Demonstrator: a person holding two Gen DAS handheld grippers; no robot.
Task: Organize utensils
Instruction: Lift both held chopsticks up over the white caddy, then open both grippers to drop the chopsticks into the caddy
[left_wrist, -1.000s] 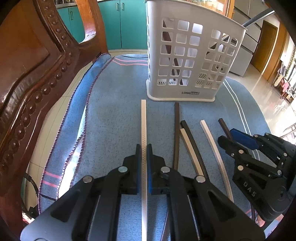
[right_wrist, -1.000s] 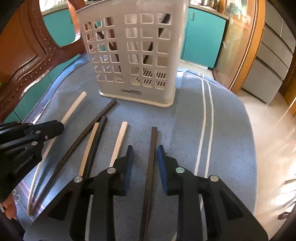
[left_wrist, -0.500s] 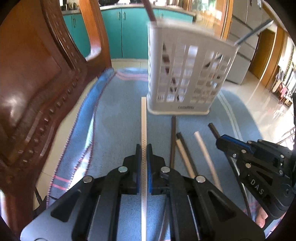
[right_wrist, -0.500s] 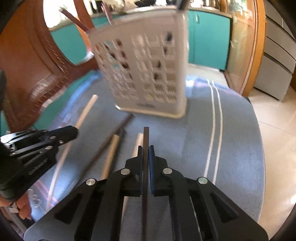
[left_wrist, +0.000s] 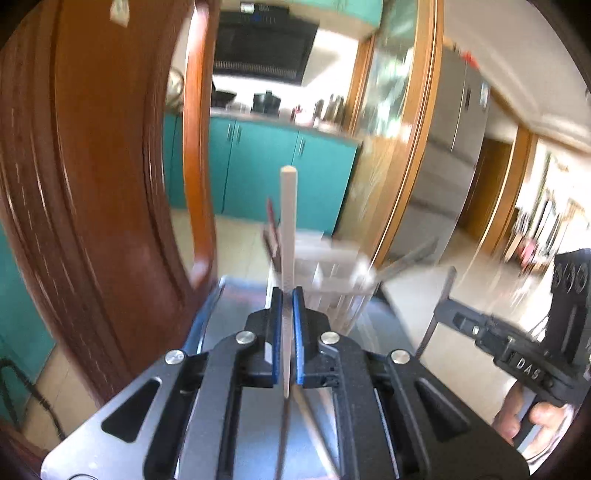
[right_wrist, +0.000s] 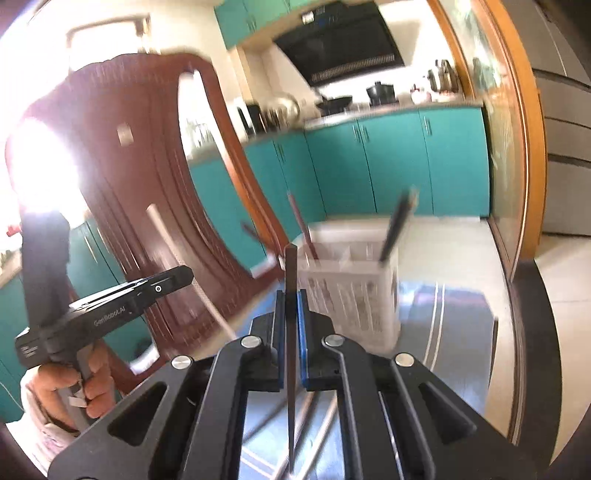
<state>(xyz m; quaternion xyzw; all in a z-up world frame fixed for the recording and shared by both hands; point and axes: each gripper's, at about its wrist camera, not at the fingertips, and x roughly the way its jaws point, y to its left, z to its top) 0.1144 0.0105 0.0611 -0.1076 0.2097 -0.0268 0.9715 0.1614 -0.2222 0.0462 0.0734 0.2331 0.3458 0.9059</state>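
- Above the blue cloth (right_wrist: 461, 306), the left tool (left_wrist: 287, 295) is clamped on a pale chopstick (left_wrist: 288, 221), which stands nearly upright between its blue pads.
- The pale chopstick's upper end rises past the white basket (left_wrist: 332, 273), which appears blurred just behind the left tool.
- The right tool (right_wrist: 291, 299) is clamped on a dark chopstick (right_wrist: 290, 273), also held close to upright, with its top end in front of the basket (right_wrist: 354, 291).
- From the right wrist view, the left tool (right_wrist: 181, 275) sits to the left of the basket, with the pale chopstick (right_wrist: 162, 236) sticking up from it and a hand (right_wrist: 70, 384) on its grip.
- From the left wrist view, the right tool (left_wrist: 443, 314) sits to the right of the basket, its dark chopstick (left_wrist: 448, 280) rising from it.
- Dark sticks (right_wrist: 397, 225) already lean inside the basket; how many, the blur hides.
- More chopsticks (right_wrist: 321, 417) lie on the cloth below the right tool, nearer than the basket.
- A brown wooden chair back (left_wrist: 92, 184) stands left of the basket, with teal cabinets (right_wrist: 395, 162) beyond it.
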